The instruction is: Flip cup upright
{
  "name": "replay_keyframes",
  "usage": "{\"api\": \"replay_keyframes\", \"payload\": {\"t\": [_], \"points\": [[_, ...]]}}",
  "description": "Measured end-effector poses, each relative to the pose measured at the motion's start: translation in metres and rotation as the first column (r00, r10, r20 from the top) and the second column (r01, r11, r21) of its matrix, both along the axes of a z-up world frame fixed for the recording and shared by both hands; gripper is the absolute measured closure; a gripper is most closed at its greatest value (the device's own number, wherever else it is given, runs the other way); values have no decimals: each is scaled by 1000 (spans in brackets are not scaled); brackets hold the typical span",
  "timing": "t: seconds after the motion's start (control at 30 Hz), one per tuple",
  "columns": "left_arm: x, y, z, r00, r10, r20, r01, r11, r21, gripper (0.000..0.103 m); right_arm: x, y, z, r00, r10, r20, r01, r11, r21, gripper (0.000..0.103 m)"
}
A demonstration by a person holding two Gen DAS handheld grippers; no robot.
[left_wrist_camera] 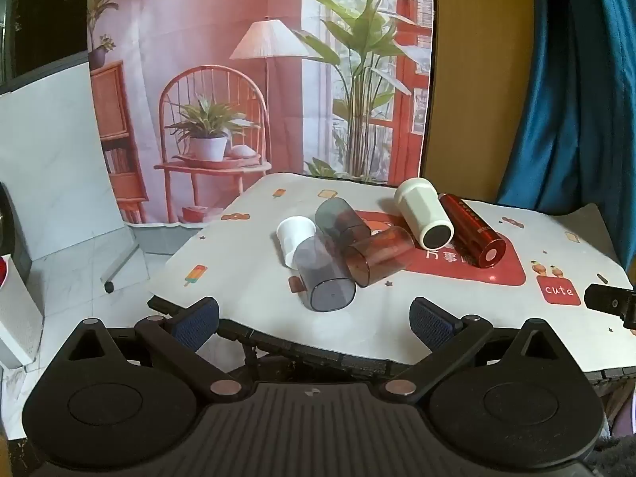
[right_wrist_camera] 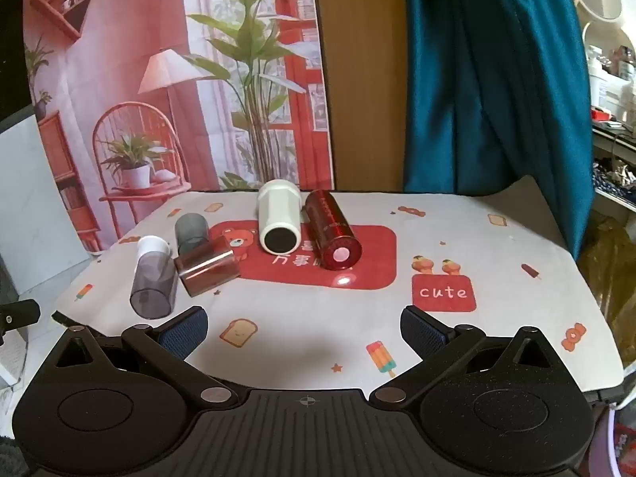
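Several cups lie on their sides on the printed tablecloth (left_wrist_camera: pixel 246 278). A clear grey cup (left_wrist_camera: pixel 324 278) lies nearest my left gripper (left_wrist_camera: pixel 314 320), which is open and empty just short of it. Beside it lie a small white cup (left_wrist_camera: pixel 292 238), a second grey cup (left_wrist_camera: pixel 338 218), a clear brown cup (left_wrist_camera: pixel 379 256), a cream tumbler (left_wrist_camera: pixel 423 214) and a red metallic tumbler (left_wrist_camera: pixel 473 230). In the right wrist view my right gripper (right_wrist_camera: pixel 304 328) is open and empty over the cloth (right_wrist_camera: pixel 497 246), well short of the cream tumbler (right_wrist_camera: pixel 278 218) and red tumbler (right_wrist_camera: pixel 332 234).
The table's near edge (left_wrist_camera: pixel 318 353) runs just past my left fingers, with tiled floor (left_wrist_camera: pixel 79 278) at the left. A printed backdrop (left_wrist_camera: pixel 258 79) and a blue curtain (right_wrist_camera: pixel 497 79) stand behind the table. Cluttered shelves (right_wrist_camera: pixel 612 79) are at the far right.
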State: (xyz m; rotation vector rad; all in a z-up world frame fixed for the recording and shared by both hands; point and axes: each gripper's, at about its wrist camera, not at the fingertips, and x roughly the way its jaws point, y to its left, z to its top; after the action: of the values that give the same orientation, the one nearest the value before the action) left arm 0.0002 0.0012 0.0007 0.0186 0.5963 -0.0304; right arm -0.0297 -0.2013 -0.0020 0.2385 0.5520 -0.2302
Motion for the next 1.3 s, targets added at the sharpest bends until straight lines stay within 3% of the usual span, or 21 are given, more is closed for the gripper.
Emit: {"api": "replay_keyframes", "payload": {"t": [1.3], "points": [[-1, 0, -2, 999, -40, 0, 40, 999, 19, 0, -1, 0, -5, 1000, -1, -6, 1, 1000, 1, 0]]}}
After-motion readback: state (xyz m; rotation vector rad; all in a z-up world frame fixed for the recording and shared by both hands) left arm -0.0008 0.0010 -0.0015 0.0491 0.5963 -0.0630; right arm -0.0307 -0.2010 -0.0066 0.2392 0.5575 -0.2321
